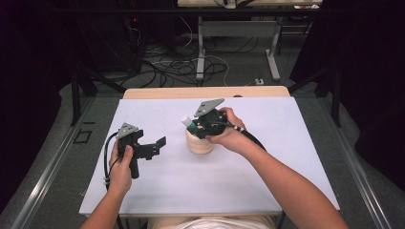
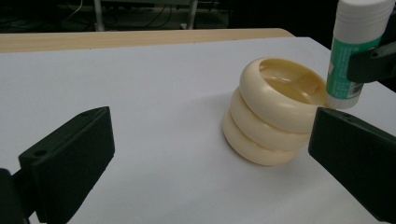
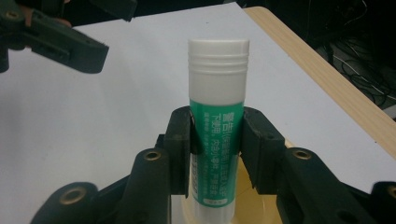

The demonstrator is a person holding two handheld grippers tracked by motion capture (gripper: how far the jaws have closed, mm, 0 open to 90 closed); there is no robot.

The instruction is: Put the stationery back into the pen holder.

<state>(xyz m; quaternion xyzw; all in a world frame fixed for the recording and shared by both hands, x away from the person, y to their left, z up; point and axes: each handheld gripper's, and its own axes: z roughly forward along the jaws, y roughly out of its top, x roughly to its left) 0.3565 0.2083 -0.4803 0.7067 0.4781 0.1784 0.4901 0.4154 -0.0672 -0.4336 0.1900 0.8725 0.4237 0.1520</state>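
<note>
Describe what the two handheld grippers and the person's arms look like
Both the left gripper and the right gripper are matte black, each topped by a grey three-cornered plate and trailing a black cable. Their fingers are blocky, with ribbed pads and small screw holes. The forearms are bare, with no sleeves showing.

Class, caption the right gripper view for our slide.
Right gripper clamps an upright green-and-white glue stick over a cream holder.

Upright white-capped green glue stick point(image 3: 217, 135) above cream holder point(image 2: 271, 112).
</note>
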